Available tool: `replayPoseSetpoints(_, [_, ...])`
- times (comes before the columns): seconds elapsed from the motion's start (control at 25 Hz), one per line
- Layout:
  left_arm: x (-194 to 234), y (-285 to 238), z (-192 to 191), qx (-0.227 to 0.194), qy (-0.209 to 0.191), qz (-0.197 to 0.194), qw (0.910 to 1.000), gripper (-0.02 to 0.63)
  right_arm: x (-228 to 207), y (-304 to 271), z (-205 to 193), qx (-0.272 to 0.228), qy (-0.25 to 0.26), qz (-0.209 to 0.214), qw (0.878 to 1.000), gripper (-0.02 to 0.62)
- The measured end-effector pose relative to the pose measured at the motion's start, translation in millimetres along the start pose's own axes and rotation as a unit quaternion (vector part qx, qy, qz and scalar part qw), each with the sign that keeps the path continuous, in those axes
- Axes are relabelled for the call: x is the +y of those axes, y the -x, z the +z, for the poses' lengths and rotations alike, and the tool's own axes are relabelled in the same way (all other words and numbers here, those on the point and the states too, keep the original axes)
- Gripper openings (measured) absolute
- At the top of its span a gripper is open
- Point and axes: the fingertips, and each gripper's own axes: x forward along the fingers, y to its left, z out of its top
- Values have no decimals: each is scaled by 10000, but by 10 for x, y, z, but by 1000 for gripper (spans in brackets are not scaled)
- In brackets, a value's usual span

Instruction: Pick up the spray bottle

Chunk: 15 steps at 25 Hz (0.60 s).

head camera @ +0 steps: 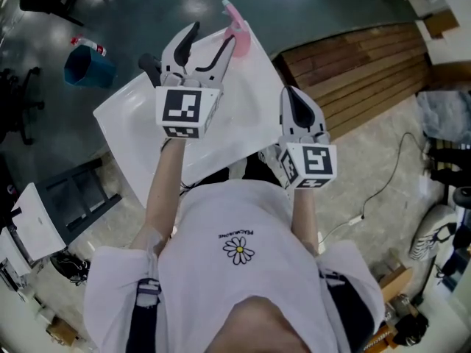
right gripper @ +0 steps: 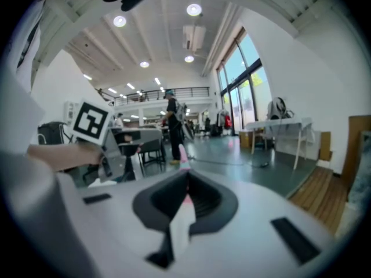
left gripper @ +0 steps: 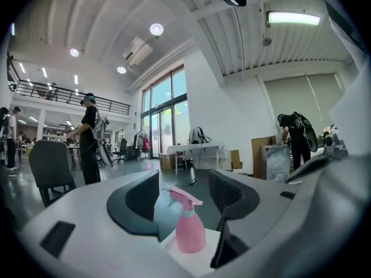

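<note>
Spotted the pink spray bottle [left gripper: 189, 230] upright on the far corner of the white counter [head camera: 140, 127]. Got the left claw [head camera: 210, 38] gaping, lined up, not touching; right claw [right gripper: 186, 194] closed, empty. Probably light, slick plastic and tippy, so better to pinch the round body below the trigger.

head view looks steeply down from the person's head, close over the white table [head camera: 132, 123], the left gripper [head camera: 211, 37] and the right gripper [head camera: 296, 98]. left gripper view looks level along its jaws, near the pink spray bottle [left gripper: 189, 230] at the table's far corner. right gripper view tilts slightly down; all three share that bottle.
</note>
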Motion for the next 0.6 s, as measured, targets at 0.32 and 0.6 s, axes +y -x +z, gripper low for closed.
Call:
replayPoseSetpoints(0.32, [-96,-528,-555,847,-216,-156,9960,296,-49,-60,-101,64,-130,-14,9999,29])
replayPoseSetpoints(0.6, [-104,-855,-937,1351,-45,-286,9904,316,-98,-101,-165,141,-205,-76,9997,29])
